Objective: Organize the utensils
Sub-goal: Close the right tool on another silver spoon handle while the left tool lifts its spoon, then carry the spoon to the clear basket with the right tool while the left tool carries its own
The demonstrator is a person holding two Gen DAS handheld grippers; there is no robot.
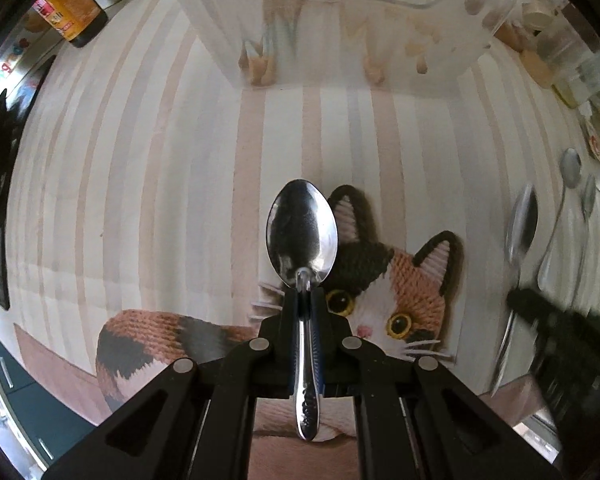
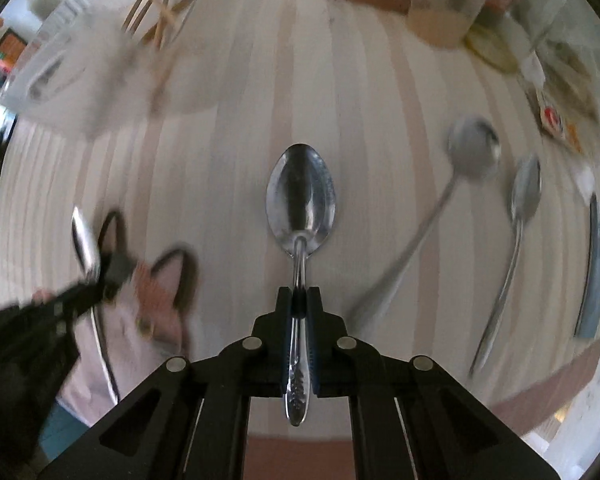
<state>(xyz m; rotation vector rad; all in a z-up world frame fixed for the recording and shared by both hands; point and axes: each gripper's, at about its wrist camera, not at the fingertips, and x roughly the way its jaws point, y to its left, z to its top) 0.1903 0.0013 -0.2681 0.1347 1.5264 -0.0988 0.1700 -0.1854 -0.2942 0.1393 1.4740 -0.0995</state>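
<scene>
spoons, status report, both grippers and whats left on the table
Left gripper shut on a spoon. Right gripper shut on another spoon. Two loose spoons on the mat; clear bin ahead, path open.

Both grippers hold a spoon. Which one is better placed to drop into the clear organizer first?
Left. Its gripper points its spoon straight at the clear organizer just ahead; from the right gripper it sits far left.

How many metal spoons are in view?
4: one held in the left gripper, one held in the right gripper, a round-bowled spoon and an oval-bowled spoon lying on the striped mat. Others may be hidden in the clear container.
</scene>
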